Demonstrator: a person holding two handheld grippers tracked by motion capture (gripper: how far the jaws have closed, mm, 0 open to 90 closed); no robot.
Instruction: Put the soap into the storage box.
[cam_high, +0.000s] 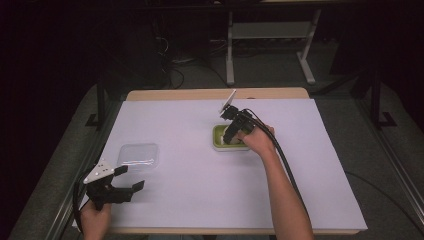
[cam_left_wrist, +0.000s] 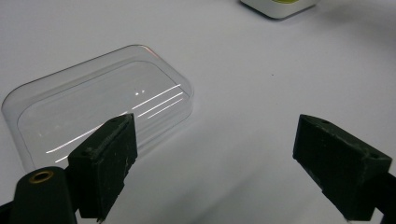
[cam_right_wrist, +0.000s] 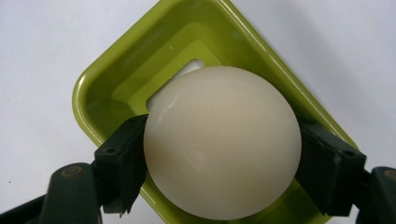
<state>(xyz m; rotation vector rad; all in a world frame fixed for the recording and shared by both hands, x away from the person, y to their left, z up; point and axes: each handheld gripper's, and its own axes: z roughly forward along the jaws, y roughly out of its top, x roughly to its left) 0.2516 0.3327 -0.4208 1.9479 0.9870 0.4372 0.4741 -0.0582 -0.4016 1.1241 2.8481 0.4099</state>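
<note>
A: Right gripper pinching the egg over the green tray, table centre. Left gripper spread, idle; clear lid at its 11 o'clock.

B: Risk?

A: Smooth, round egg. Squeeze harder and it could squirt out or crack; an early release could roll it off the tray.

Light falls from above onto the white paper-covered table, which glows bright while the far floor and the left side sink into near black. The high view is soft and grainy. Thin streaks of glare cross the clear plastic rectangular lid. The cream-white smooth ball shows a soft sheen, and its near edge blurs slightly.
</note>
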